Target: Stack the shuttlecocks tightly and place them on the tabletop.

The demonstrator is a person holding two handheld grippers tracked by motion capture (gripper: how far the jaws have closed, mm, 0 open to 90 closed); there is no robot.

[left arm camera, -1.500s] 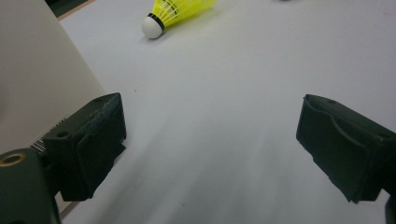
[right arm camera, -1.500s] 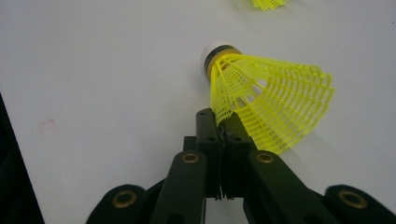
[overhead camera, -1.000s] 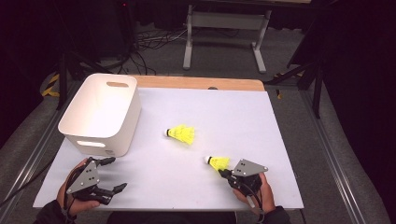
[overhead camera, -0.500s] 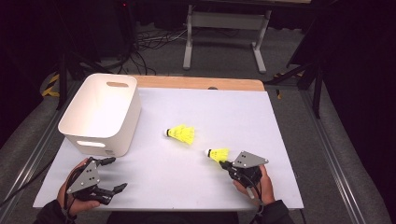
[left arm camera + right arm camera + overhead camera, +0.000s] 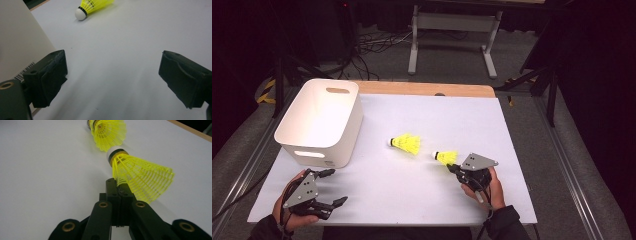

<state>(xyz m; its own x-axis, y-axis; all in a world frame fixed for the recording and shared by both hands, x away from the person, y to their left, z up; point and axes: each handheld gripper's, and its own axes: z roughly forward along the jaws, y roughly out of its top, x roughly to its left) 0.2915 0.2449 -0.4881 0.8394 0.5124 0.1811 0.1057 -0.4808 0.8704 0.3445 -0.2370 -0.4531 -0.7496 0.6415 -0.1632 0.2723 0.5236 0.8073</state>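
Since a second ago our right gripper (image 5: 454,168), pinching a shuttlecock's (image 5: 445,157) skirt, edged toward the bin (image 5: 324,122), presumably its destination; our left gripper (image 5: 331,187) waits open.

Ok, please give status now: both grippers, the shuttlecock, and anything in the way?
Right gripper shut on held shuttlecock by skirt edge. Left gripper open, beside white bin. Second shuttlecock lies between held one and bin.
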